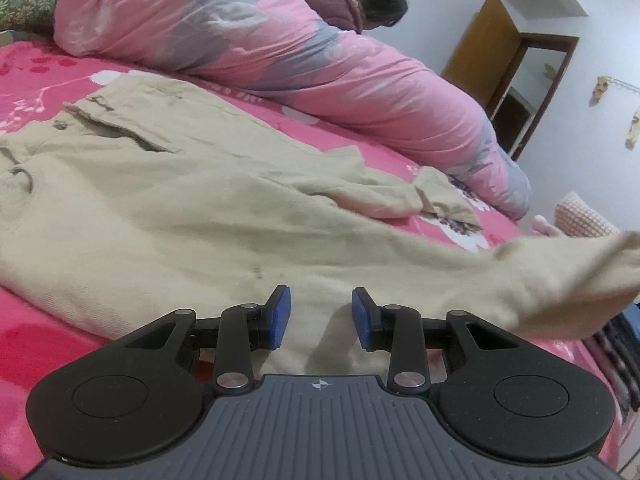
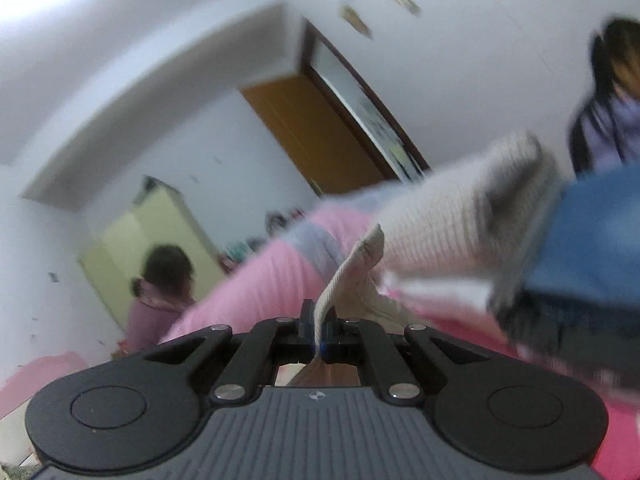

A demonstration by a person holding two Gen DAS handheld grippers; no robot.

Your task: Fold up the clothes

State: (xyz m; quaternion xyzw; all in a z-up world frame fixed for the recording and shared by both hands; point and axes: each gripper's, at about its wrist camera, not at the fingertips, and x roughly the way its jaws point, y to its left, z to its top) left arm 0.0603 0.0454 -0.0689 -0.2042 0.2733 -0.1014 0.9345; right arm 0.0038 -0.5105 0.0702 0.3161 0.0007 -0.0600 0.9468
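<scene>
Beige trousers point(image 1: 160, 200) lie spread across the pink flowered bed sheet point(image 1: 40, 76), waistband and pocket to the left. One leg end point(image 1: 580, 272) is lifted and blurred at the right edge. My left gripper point(image 1: 320, 316) hovers low over the near trouser leg, blue pads apart, with nothing pinched between them. In the right wrist view my right gripper point(image 2: 319, 328) is raised and pointing level, shut on a strip of the beige trouser fabric point(image 2: 360, 276) that stands up from its pads.
A rolled pink and grey duvet point(image 1: 240, 40) lies along the bed's far side, with a person point(image 1: 360, 0) behind it. A cream knit sleeve point(image 2: 460, 232) with a blue cuff crosses the right wrist view. Another person point(image 2: 616, 92) stands at the right; a brown door point(image 1: 480, 40) is beyond.
</scene>
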